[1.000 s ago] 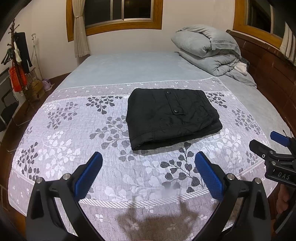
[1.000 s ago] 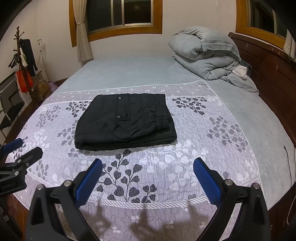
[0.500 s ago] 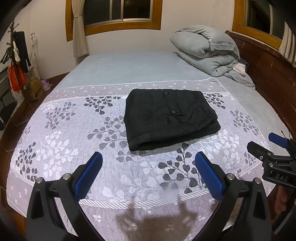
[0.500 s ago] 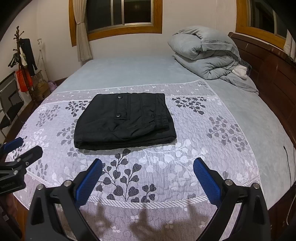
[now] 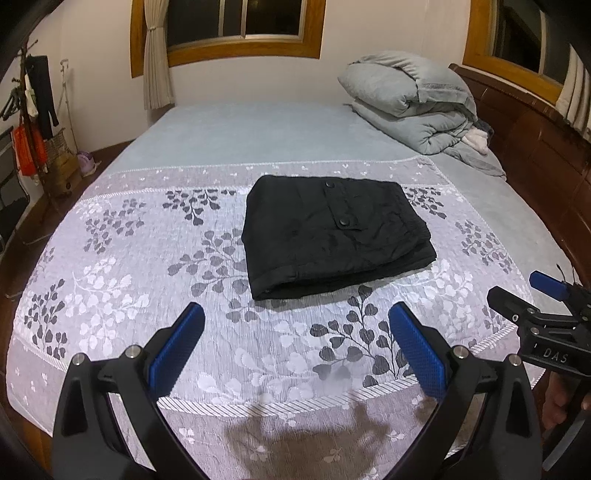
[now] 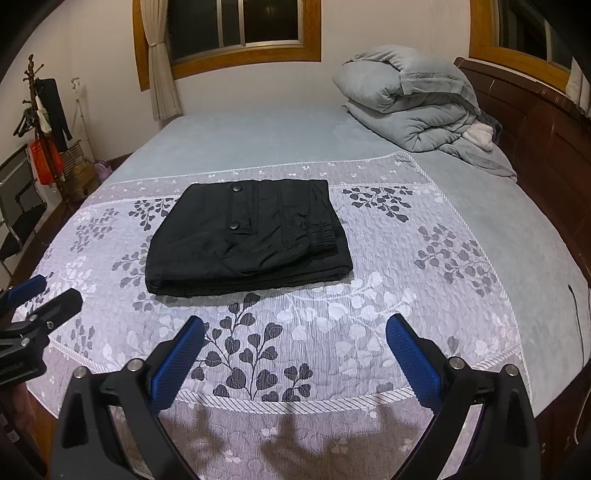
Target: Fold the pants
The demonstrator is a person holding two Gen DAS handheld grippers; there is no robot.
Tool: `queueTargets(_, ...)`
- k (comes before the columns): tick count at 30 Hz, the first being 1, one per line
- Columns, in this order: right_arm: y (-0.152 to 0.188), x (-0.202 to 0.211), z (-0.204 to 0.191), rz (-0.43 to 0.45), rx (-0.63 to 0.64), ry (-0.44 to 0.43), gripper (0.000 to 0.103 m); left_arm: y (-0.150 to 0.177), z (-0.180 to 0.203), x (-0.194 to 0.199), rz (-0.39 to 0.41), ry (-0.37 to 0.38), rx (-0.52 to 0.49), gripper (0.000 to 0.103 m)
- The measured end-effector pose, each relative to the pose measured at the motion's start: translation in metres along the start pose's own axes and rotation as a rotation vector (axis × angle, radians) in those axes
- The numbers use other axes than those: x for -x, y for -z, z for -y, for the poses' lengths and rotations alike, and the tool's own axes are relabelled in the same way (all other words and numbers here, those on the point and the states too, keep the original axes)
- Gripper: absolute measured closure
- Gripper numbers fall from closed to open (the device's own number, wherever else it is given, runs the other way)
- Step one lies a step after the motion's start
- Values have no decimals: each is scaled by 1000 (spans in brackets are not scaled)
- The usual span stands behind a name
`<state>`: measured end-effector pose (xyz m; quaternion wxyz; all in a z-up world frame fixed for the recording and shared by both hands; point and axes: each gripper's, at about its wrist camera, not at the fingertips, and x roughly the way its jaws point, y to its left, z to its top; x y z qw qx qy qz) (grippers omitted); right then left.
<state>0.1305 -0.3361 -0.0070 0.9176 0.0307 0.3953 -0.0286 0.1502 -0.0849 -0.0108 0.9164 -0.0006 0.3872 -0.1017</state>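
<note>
Black pants [image 5: 334, 234] folded into a neat block, lying flat on the bed [image 5: 258, 133], on the white cover [image 5: 122, 280] with dark leaf prints. Two round snaps showing on top of the pants. Past the cover, plain pale blue sheet [image 6: 258, 136] running up to the far wall.

Left tool [image 5: 295, 343] held low over the near edge of the bed, blue pads [image 5: 177, 347] wide apart, gripping nothing. Right tool [image 6: 293, 343] the same: pads [image 6: 412, 360] spread wide, nothing between them. Both well short of the pants, not touching them. Each tool also seen from the side in the other's view (left one at the far left, right one at the far right).

Grey quilt [image 5: 413, 99] bundled up at the far right corner of the bed, beside the dark wood headboard [image 6: 535, 122]. Window [image 5: 243, 22] with a wood frame on the back wall, dark outside, and a pale curtain [image 5: 157, 55] tied back at its left. Coat rack [image 6: 40, 110] with hanging clothes in the left corner, with a basket [image 6: 75, 162] near it on the floor.
</note>
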Motion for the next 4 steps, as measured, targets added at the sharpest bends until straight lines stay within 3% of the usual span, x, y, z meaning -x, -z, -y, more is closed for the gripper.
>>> queueTargets(4, -1, 0, 1, -2, -3, -3, 4, 1, 0, -3, -17, 4, 2, 3)
